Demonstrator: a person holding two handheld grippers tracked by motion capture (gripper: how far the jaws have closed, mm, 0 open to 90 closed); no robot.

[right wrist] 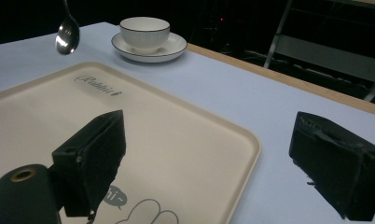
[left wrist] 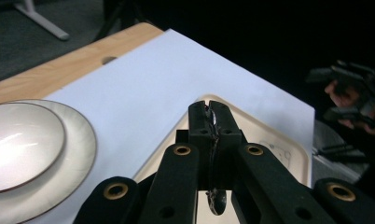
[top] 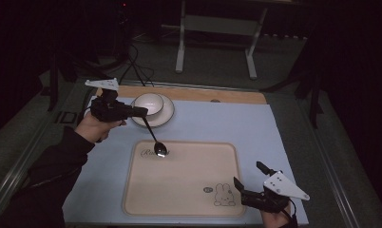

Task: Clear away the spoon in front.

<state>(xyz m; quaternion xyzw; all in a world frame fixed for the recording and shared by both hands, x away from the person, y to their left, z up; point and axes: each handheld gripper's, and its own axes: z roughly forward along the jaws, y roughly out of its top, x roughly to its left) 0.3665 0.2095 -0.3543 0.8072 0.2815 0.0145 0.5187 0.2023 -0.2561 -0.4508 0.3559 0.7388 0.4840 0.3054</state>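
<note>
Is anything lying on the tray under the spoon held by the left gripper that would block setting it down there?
Nothing visible. The left gripper holds the spoon with its bowl hanging over the tray, whose surface is bare apart from printed artwork. The cup and saucer stand beyond the tray's rim.

On the table (top: pixel 255 118) a tray (top: pixel 189 199) lies near the front edge. Behind its left corner a bowl (top: pixel 148 103) sits on a saucer (top: pixel 167 114). A spoon (top: pixel 157 142) hangs over the tray's back left corner, between tray and saucer
</note>
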